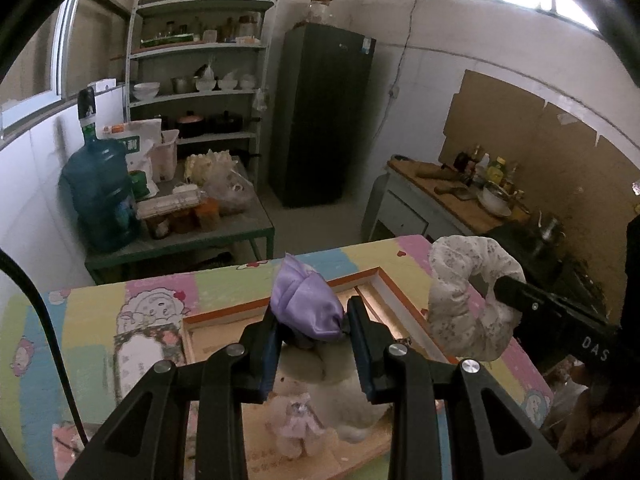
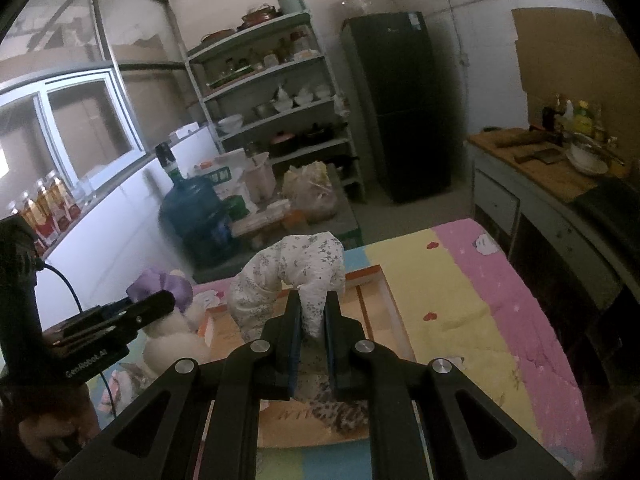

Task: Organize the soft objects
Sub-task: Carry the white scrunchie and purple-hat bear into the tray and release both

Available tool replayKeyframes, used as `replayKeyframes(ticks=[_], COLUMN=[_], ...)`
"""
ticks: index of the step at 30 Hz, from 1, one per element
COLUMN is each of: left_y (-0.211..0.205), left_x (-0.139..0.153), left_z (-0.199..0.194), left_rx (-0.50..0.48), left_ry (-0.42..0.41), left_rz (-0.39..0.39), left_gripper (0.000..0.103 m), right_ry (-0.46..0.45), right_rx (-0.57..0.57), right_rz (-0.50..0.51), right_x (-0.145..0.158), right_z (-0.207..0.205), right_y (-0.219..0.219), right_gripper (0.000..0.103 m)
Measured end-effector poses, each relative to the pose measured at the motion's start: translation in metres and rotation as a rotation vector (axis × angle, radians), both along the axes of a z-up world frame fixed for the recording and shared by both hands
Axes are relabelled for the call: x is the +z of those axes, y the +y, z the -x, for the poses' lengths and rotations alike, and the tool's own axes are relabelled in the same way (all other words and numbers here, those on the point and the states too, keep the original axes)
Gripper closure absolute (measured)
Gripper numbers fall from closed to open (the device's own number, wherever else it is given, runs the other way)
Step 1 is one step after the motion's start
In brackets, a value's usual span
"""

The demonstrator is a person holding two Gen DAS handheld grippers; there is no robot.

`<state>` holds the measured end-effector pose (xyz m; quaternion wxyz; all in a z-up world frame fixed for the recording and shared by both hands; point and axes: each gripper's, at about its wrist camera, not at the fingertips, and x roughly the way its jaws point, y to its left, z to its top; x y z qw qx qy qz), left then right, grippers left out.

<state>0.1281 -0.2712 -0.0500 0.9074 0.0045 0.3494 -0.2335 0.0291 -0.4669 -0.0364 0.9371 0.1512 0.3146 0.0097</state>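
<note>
**Two soft items lifted over an open box, neither yet put down**

The left hand-held gripper [image 1: 310, 322], at the lower centre of the left wrist view, has its jaws closed partway onto a shiny purple satin cloth bundle [image 1: 306, 304]. The bundle sits between the fingertips and bulges up above them. Below it, partly behind the fingers, hangs or rests a cream plush toy [image 1: 340, 392]; whether the purple cloth belongs to that toy cannot be told. A smaller pale lilac plush doll [image 1: 298, 428] lies at the lower centre of the frame.

The right hand-held gripper [image 2: 313, 320], at the lower centre of the right wrist view, has its jaws nearly together, pinching one end of a white curved cushion with a small grey flower print [image 2: 288, 276]. The cushion arches up and to the left of the fingertips. In the left wrist view the same cushion appears at the right of the frame, raised well above the surface.

Beneath both grippers lies a shallow, open cardboard box with an orange rim [image 1: 256, 303], on a surface covered by a pastel cartoon-print cloth [image 2: 460, 292] in pink, yellow, green and blue.

As a judgement, the task is midway: both items are gripped and held over the box, but neither has been released. What remains is to lower them into place and let go. The small doll already appears to be inside the box.
</note>
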Motion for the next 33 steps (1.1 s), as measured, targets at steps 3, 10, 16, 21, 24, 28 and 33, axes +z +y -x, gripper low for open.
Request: replayKeyframes(ticks=[3,10,16,21,24,28,33], left_y=[-0.008,-0.025,-0.036,-0.045,-0.050,-0.054,-0.056], left_x=[-0.009,-0.034,-0.056,-0.074,-0.083,-0.094,-0.105], left_z=[-0.013,-0.039,-0.058,-0.072,-0.077,-0.083,-0.088], left_rx=[0.005,0.000,-0.007,-0.015,-0.023,-0.030,-0.034], left_ry=[0.019,0.069,0.121,0.152,0.168,0.185,0.203], left_rz=[0.002,0.002,0.000,-0.012,-0.021,-0.022,-0.027], left_gripper=[0.070,0.070,0.070,0.070,0.070,0.070,0.070], right_ry=[0.018,0.081,0.147,0.204,0.237,0.263,0.290], right_rx=[-0.007,-0.022,-0.015,-0.010,-0.009,-0.004,-0.003], right_rz=[0.002,-0.002,0.004,0.008,0.001,-0.003,-0.005], right_x=[-0.009,-0.036,-0.062,-0.084,-0.096,-0.106,-0.117], right_z=[-0.013,-0.045,-0.071,-0.090,-0.098,-0.105,-0.110], right_y=[-0.007,-0.022,-0.027,-0.029,-0.030,-0.031,-0.033], right_gripper=[0.092,0.092,0.092,0.091,0.091,0.090,0.090])
